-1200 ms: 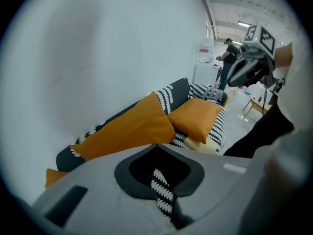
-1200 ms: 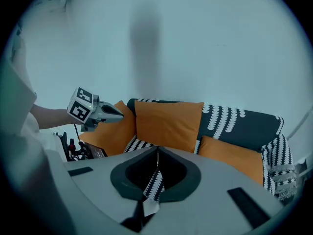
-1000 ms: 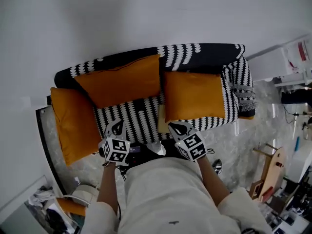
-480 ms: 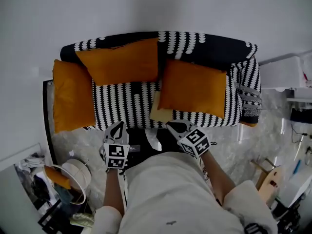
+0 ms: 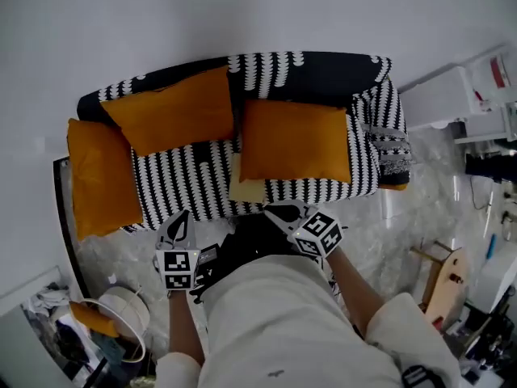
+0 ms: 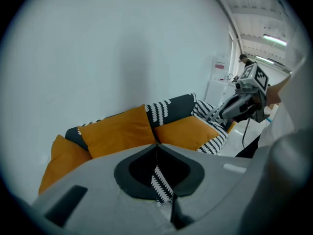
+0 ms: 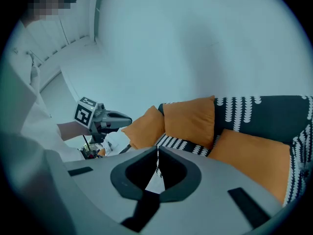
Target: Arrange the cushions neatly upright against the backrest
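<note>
Three orange cushions lie on a black-and-white patterned sofa (image 5: pixel 323 75). One leans on the left armrest (image 5: pixel 103 176), one stands against the backrest (image 5: pixel 171 111), and one lies tilted on the right of the seat (image 5: pixel 295 141) over a pale yellow pad (image 5: pixel 246 190). My left gripper (image 5: pixel 176 226) is shut and empty, in front of the seat's left part. My right gripper (image 5: pixel 279 211) is also shut and empty, just off the seat's front edge. The left gripper view shows the middle cushion (image 6: pixel 117 131) and the right cushion (image 6: pixel 188 131) beyond shut jaws.
A white wall runs behind the sofa. A white cabinet (image 5: pixel 440 95) stands to its right, with a wooden stand (image 5: pixel 444 281) on the marble floor nearer me. A round white basket (image 5: pixel 121 309) and clutter sit at lower left.
Both grippers have drawn back from the sofa's front edge toward the person, and the left one has shifted left. The cushions have not moved.
</note>
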A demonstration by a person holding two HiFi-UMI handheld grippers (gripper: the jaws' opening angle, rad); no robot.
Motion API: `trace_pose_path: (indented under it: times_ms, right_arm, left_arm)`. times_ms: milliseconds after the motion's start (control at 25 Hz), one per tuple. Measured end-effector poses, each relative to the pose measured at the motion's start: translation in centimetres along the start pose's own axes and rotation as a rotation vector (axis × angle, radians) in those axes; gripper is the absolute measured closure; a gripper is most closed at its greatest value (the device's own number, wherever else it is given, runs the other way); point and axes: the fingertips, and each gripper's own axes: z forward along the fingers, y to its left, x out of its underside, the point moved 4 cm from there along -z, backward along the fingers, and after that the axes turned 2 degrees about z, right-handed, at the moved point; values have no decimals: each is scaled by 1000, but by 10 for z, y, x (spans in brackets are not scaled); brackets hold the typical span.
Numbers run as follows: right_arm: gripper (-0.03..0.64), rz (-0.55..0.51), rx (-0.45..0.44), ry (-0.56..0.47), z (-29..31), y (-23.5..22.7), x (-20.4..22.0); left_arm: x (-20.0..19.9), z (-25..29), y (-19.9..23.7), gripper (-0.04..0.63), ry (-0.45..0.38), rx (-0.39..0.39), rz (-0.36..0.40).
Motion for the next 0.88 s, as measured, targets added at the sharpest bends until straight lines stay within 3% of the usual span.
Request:
trace_pose_path:
  times_ms: [240, 440, 560, 720, 880]
  right_arm:
    - [606, 120, 131, -25, -27, 0, 30]
    - [606, 175, 256, -2, -45, -17, 66]
    - [606, 214, 304, 4, -46, -39, 78]
    - [604, 296, 283, -4, -53, -79, 82]
    - [582, 224, 319, 95, -54, -126, 90]
  left_arm:
    - [-14, 14, -31, 583, -66, 130, 53]
    - [-14, 15, -56, 583, -71, 207, 117]
    - [-16, 13, -57, 583, -59, 214, 132]
    - [-24, 19, -67, 583, -43, 197, 115]
    - [-39, 27, -72, 583, -16, 144, 78]
